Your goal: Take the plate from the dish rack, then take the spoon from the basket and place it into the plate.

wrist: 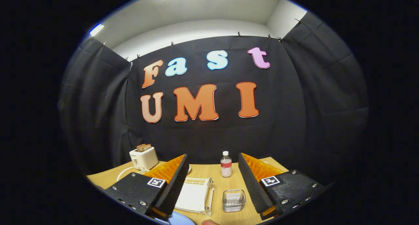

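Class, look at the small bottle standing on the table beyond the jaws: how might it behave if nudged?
The bottle stands tall and narrow, so it would probably tip. It looks like light plastic, likely easy to slide. Once down, it may roll. The gripper is open, short of it.

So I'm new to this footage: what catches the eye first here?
The gripper with its orange-and-black jaws stands wide open, holding nothing, above the wooden table. Between the jaws lie a white plastic dish rack and a small wire basket, a clear bottle beyond them. A white toaster sits far left.
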A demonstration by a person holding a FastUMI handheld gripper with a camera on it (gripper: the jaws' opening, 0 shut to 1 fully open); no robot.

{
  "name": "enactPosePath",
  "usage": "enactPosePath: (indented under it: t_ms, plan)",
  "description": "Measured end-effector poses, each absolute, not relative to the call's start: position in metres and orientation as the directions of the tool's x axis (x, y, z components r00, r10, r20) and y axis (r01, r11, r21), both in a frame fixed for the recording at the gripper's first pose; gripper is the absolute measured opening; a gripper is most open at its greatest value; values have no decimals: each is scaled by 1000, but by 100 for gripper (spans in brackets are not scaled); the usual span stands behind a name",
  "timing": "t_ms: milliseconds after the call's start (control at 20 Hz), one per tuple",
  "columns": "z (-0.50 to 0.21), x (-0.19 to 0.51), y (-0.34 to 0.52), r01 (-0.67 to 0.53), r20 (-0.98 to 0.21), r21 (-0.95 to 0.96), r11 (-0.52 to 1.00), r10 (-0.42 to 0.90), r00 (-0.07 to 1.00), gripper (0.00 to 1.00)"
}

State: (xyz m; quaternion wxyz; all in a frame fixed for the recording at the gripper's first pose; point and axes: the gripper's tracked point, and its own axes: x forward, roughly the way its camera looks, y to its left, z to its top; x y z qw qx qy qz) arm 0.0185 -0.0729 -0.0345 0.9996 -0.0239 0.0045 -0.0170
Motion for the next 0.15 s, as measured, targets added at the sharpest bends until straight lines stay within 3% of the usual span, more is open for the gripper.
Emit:
enactPosePath:
  t_ms: [150]
  plan:
    - [-32, 24, -78, 59, -5, -52, 997, -59, 998, 90]
